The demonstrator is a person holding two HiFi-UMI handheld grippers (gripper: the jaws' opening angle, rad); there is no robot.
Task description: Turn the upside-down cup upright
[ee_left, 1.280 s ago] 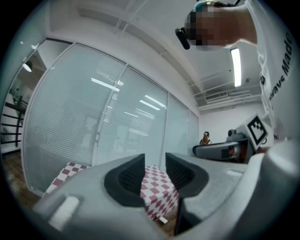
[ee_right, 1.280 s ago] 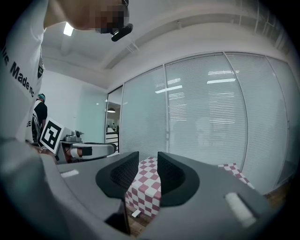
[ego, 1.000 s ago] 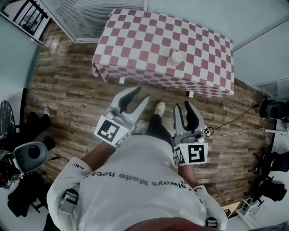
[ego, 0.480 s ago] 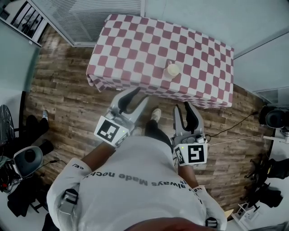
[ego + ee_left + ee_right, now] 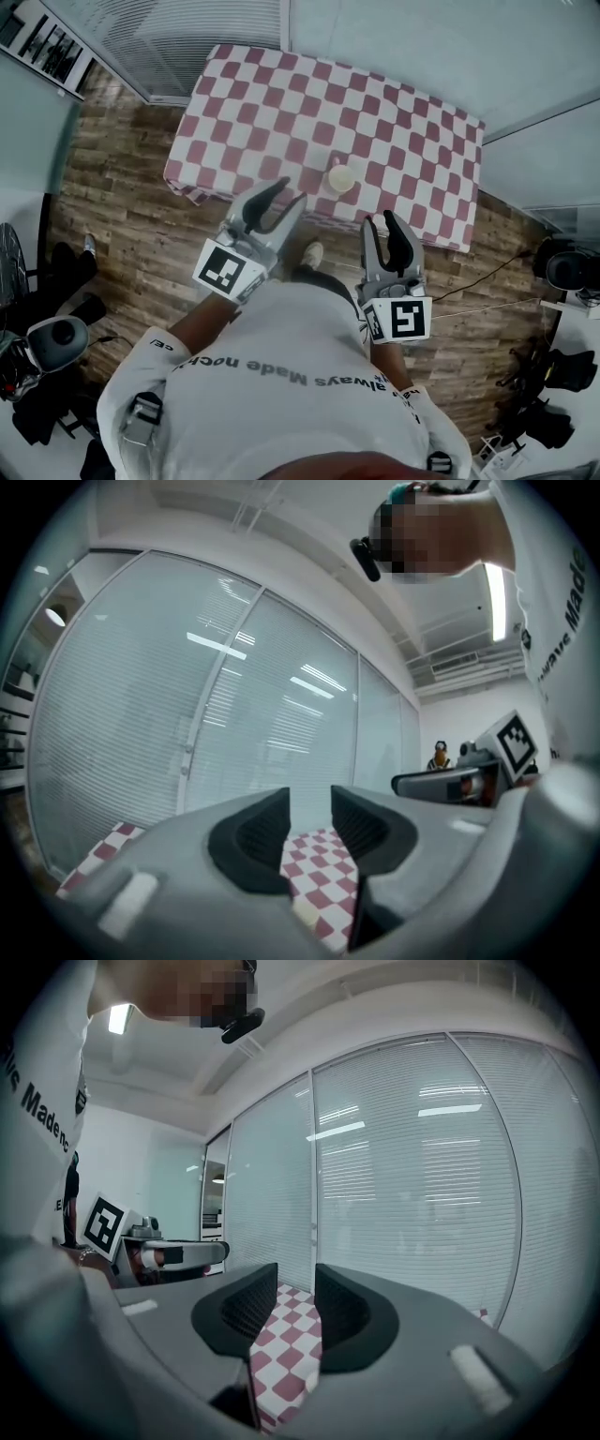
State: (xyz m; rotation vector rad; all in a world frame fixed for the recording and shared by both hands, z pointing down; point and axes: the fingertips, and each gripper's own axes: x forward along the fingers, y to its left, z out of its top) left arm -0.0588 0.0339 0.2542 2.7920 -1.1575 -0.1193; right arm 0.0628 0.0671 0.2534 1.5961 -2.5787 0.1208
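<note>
Red-and-white checked cloth (image 5: 281, 103) covers the table in the upper middle of the head view. The cup (image 5: 341, 177), a small cream thing, sits on it near the front edge, a bit right of centre. From up here I can't tell which way up it is. Wood floor (image 5: 122, 187) runs all around the table. Both tools are held lower in the frame, short of the cup and not touching it. The left gripper (image 5: 289, 192) is just below and left of the cup, over the cloth's front edge. The right gripper (image 5: 380, 221) is lower right, over the floor next to the edge. The person's white shirt (image 5: 281, 375) fills the bottom.

Left gripper view: the jaws stand a narrow gap apart with nothing between them, only checked cloth showing through low down. Blinds (image 5: 187, 714) behind glass fill the back, and the other gripper pokes in at the right edge.

Right gripper view: same deal, jaws slightly apart and empty, with cloth in the gap. The left gripper shows at the left edge, and more blinds are behind. I can't pick out the cup for sure in either gripper view.
</note>
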